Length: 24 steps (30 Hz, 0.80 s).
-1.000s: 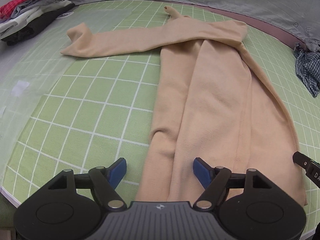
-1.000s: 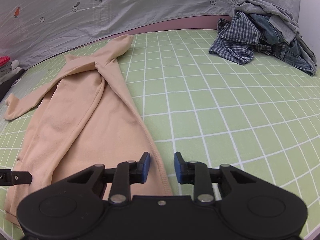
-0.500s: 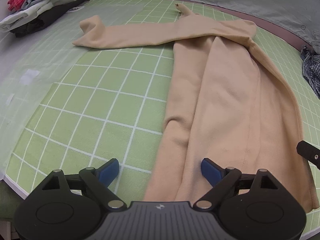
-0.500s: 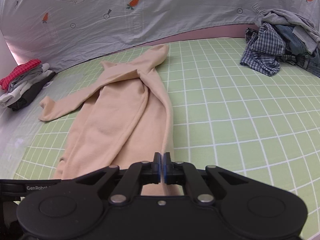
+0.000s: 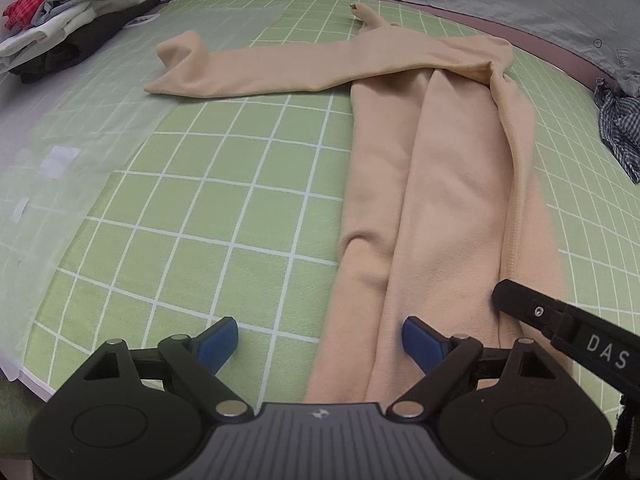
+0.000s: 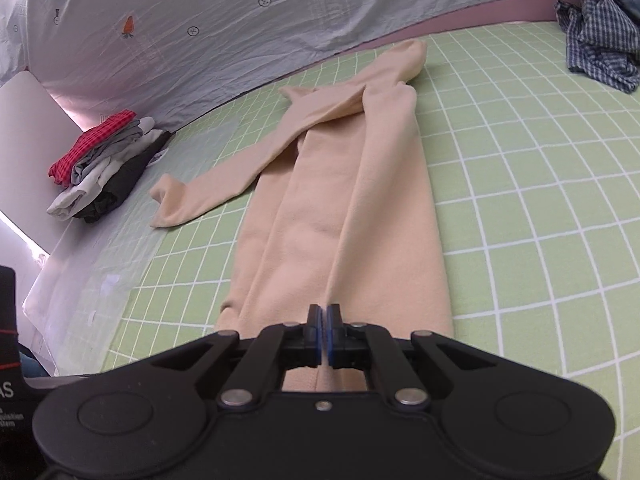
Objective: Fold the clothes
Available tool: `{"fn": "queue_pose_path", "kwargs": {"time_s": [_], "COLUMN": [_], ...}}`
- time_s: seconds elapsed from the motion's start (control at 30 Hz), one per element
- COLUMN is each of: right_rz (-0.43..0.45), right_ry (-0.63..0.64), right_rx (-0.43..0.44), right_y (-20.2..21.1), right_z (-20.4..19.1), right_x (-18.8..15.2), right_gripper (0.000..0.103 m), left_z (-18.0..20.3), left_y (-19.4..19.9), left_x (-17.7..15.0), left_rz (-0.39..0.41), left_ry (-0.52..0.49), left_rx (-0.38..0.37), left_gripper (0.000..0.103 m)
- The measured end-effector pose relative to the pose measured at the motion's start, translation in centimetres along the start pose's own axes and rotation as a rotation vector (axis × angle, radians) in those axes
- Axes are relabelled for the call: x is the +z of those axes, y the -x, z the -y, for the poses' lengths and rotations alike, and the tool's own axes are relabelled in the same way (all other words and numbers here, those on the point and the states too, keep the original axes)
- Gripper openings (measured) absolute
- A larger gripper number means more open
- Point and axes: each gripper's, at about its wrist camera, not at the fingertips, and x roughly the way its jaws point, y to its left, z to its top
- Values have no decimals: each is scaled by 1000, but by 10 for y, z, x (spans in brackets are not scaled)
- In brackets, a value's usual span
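Note:
A beige long-sleeved garment [image 5: 440,200] lies lengthwise on the green grid mat [image 5: 200,200], folded narrow. One sleeve [image 5: 280,68] stretches out to the left. My left gripper [image 5: 320,334] is open, low over the near hem, its fingers straddling the garment's left edge. My right gripper [image 6: 324,320] is shut on the garment [image 6: 352,200] at the near hem, with a fold line running from its tips up the cloth. Part of the right gripper's body [image 5: 580,340] shows at the right of the left wrist view, over the garment's right edge.
A stack of folded clothes [image 6: 104,160] topped with red check sits at the far left. A crumpled blue plaid pile [image 6: 600,40] lies at the far right. A grey printed sheet [image 6: 240,20] hangs behind the mat. Pale sheeting [image 5: 60,140] covers the mat's left side.
My right gripper went from open to shut on the near right hem and carried it left over the garment. My left gripper shifted slightly and stayed open.

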Motion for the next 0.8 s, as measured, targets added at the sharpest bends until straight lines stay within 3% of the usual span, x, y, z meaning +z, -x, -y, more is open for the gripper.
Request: {"fn": "queue_pose_path", "kwargs": {"time_s": [0.17,0.23,0.3,0.5,0.67,0.8], "right_rz": [-33,-22,5,27,-9,37], "right_ry": [-63,-76,-97,-148,-71,-32], "right_rx": [-11,-10,-5,-73,-127,-161], "right_y": [-10,-5,2,2,-9,-4], "right_z": [6,3,2,9,-4,-12], "right_x": [-4,-2,2,4,-5,12], "right_gripper": [5,18,22,14,11,12], "left_z": [-3,-6,-15,-47,-75,-98], "left_y": [1,3,5,3,0,2], "left_x": [7,11,16,31,43,60], "left_rz": [-8,-1,12,34,47,63], "left_ry": [-19,-25,-9,59,99,142], "left_rx": [-14,-13,-4,32,63,75], "left_gripper": [89,89,89,89,89,89]}}
